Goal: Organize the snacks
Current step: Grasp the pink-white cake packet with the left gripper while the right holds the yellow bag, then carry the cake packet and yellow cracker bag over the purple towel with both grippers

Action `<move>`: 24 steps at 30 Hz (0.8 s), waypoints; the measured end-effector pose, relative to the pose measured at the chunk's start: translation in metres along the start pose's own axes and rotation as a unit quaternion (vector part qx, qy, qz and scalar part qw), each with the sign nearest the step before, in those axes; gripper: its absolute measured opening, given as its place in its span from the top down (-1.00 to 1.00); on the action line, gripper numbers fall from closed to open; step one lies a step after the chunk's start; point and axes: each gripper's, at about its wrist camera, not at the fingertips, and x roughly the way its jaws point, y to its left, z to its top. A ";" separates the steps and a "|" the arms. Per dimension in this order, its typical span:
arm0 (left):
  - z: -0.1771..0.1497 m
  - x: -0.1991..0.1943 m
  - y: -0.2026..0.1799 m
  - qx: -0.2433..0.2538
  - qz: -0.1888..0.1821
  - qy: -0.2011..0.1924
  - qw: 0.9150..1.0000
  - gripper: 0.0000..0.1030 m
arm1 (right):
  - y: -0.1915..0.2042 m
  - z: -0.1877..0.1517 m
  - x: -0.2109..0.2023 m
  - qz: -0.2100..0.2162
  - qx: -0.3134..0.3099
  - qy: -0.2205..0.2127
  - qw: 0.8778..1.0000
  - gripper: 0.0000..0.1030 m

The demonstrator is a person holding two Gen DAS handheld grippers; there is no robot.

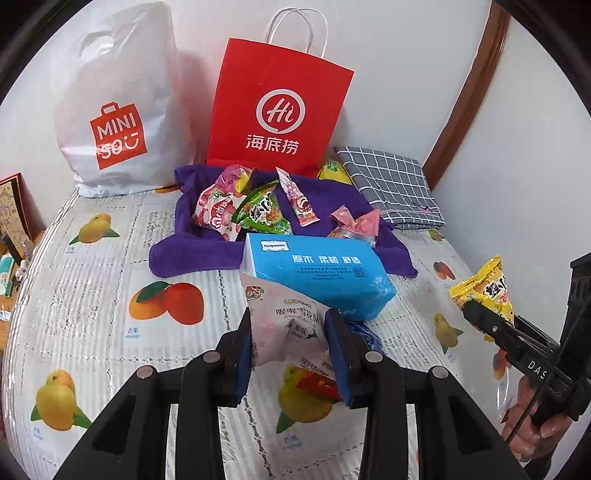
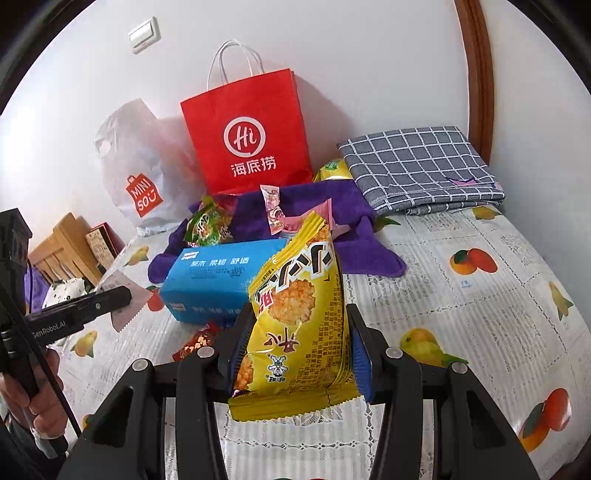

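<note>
Left gripper (image 1: 290,345) clamps a pale pink-white snack pack (image 1: 282,325) w/ a deer print, lower centre of frame, held above the fruit-print tablecloth (image 1: 110,325). Right gripper (image 2: 299,354) squeezes a yellow rice-cracker bag (image 2: 295,332), glossy, crinkled, centre-bottom of its frame. More snacks lie on the purple towel (image 1: 207,254) mid-frame, behind the blue tissue pack (image 1: 314,277). Only the right view shows a wall switch (image 2: 144,35) upper left & a wooden chair (image 2: 61,247) at left edge.
</note>
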 end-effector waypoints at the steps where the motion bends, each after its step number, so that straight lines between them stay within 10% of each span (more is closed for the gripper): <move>1: -0.001 0.000 -0.001 -0.001 0.000 0.001 1.000 0.33 | 0.000 0.000 -0.001 0.002 0.002 0.000 1.000 0.09; 24: 0.010 -0.016 -0.016 0.004 0.007 -0.007 1.000 0.32 | 0.012 0.020 -0.025 0.022 -0.012 -0.012 1.000 0.09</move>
